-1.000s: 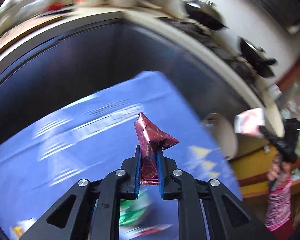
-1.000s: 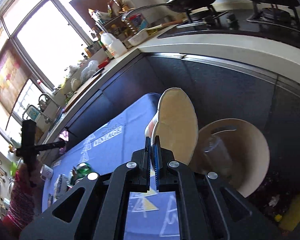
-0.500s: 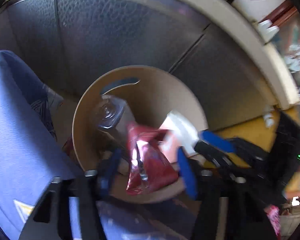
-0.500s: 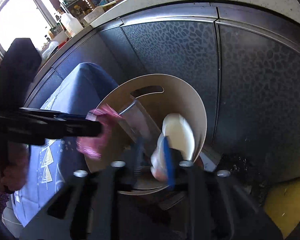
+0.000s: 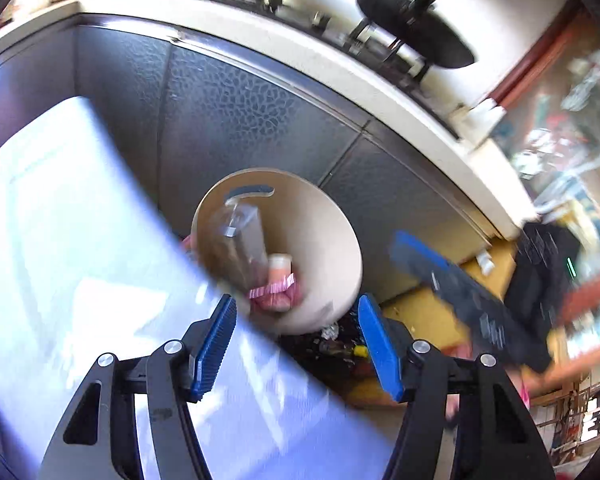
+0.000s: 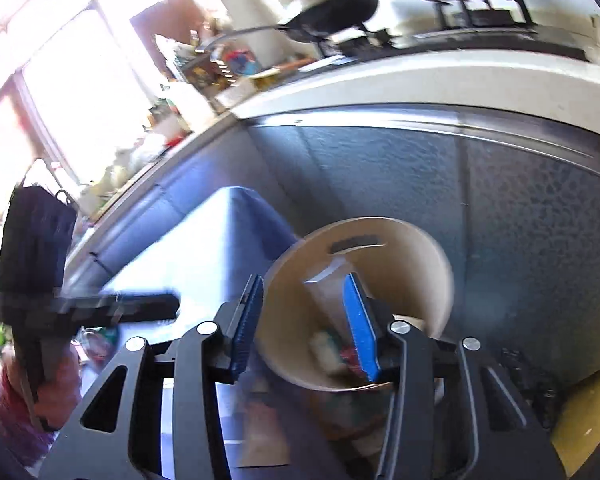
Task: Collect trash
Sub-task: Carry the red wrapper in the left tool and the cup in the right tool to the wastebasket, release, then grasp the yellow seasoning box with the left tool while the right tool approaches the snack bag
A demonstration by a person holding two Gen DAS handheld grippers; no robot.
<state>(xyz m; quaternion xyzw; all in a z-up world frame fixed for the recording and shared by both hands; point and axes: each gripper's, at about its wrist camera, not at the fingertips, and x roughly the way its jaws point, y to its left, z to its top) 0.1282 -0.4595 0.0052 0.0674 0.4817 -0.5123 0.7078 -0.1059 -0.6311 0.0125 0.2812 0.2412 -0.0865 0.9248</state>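
The left hand-held gripper [image 5: 296, 344] was released, its blue pads spread wide with nothing between them. It hung over the edge of the table [image 5: 80, 240], which carried a blue cloth, and it pointed at the beige bin [image 5: 332, 240] standing on the floor against the dark cabinet doors [image 5: 240, 120]. The right hand-held gripper [image 6: 304, 320] was also released and empty, and it was directly above the bin's mouth, the bin's rim showing at about 12 o'clock from its pads.

The trash lay inside the bin: a clear plastic bottle [image 5: 240, 232] leaned against the inner wall, and at 5 o'clock from it were a pale piece [image 5: 280, 266] and a pink and red wrapper [image 5: 274, 294]. The picture was too blurred to tell more about them.

I judged that both jaws stood wide because the pieces were to fall freely into the bin, which stood close to the table edge so that the way was short. Some small crumbs [image 5: 332, 340] were on the floor beside the bin, at about 5 o'clock from it, so the collecting was probably not finished.
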